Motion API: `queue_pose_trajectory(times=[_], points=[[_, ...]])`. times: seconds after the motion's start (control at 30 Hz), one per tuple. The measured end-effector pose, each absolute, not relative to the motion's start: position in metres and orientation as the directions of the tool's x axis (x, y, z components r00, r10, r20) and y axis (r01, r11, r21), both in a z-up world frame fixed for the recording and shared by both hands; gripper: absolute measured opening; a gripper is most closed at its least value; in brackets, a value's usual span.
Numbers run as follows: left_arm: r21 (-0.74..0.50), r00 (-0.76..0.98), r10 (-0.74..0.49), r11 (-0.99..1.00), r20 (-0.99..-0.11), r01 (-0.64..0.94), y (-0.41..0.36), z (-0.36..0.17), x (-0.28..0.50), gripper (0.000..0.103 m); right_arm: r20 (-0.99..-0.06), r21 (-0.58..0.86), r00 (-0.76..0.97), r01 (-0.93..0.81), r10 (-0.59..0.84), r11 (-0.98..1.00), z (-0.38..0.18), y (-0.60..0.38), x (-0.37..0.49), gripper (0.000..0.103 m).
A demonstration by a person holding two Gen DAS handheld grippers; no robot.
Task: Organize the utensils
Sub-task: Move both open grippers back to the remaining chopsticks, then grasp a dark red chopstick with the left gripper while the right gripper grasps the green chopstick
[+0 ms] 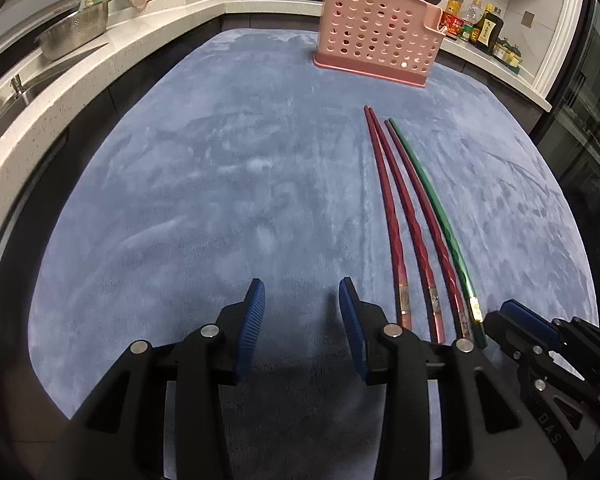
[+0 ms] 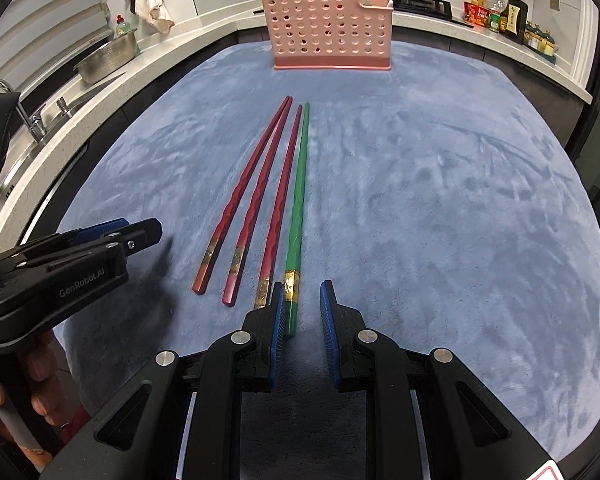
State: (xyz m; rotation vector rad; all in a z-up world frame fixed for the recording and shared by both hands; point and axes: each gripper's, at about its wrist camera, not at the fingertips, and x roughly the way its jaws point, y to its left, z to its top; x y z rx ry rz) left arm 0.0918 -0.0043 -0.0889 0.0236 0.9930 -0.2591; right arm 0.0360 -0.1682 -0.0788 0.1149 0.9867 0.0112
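The left gripper (image 1: 302, 304) hovers over the blue tabletop (image 1: 220, 200), jaws spread and holding nothing. To its right lie three red chopsticks (image 2: 256, 200) and one green chopstick (image 2: 298, 200). The right gripper (image 2: 300, 308) has its jaws spread around the green chopstick's near end. The pink holder (image 2: 328, 28) stands at the far edge.

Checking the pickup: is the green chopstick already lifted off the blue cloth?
No, the green chopstick lies flat on the blue cloth, its end between the open jaws of the right gripper.

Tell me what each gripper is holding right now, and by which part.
Nothing is held. The left gripper is open over bare blue cloth. The right gripper is open, straddling the green chopstick near its gold-banded end, not clamping it.
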Motion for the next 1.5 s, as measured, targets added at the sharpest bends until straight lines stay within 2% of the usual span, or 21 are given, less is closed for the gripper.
queue_pose_trajectory(times=[0.23, 0.3, 0.33, 0.37, 0.8, 1.23, 1.5], points=[[-0.097, 0.512, -0.207, 0.967, -0.833, 0.234, -0.006, -0.091, 0.09, 0.037, -0.841, 0.103, 0.538, 0.04, 0.065, 0.994, -0.086, -0.166, 0.038, 0.019], [-0.096, 0.512, -0.208, 0.967, -0.833, 0.238, -0.007, -0.091, 0.089, 0.041, -0.841, 0.105, 0.536, 0.036, 0.069, 0.994, -0.087, -0.165, 0.039, 0.019], [-0.095, 0.514, -0.208, 0.967, -0.832, 0.238, -0.007, -0.09, 0.09, 0.047, -0.841, 0.106, 0.536, 0.036, 0.07, 0.994, -0.088, -0.165, 0.039, 0.019], [-0.094, 0.518, -0.208, 0.967, -0.83, 0.238, -0.007, -0.09, 0.089, 0.049, -0.842, 0.106, 0.535, 0.034, 0.071, 0.994, -0.088, -0.165, 0.04, 0.019], [-0.096, 0.513, -0.231, 0.956, -0.827, 0.277, -0.019, -0.089, 0.084, 0.049, -0.842, 0.104, 0.534, 0.026, 0.074, 0.994, -0.093, -0.165, 0.045, 0.019], [-0.111, 0.492, -0.259, 0.944, -0.831, 0.309, -0.031, -0.09, 0.08, 0.053, -0.839, 0.123, 0.539, 0.047, 0.078, 0.991, -0.095, -0.172, 0.043, 0.007], [-0.134, 0.468, -0.279, 0.938, -0.838, 0.32, -0.038, -0.095, 0.079, 0.054, -0.837, 0.139, 0.542, 0.067, 0.081, 0.988, -0.095, -0.182, 0.04, 0.007]])
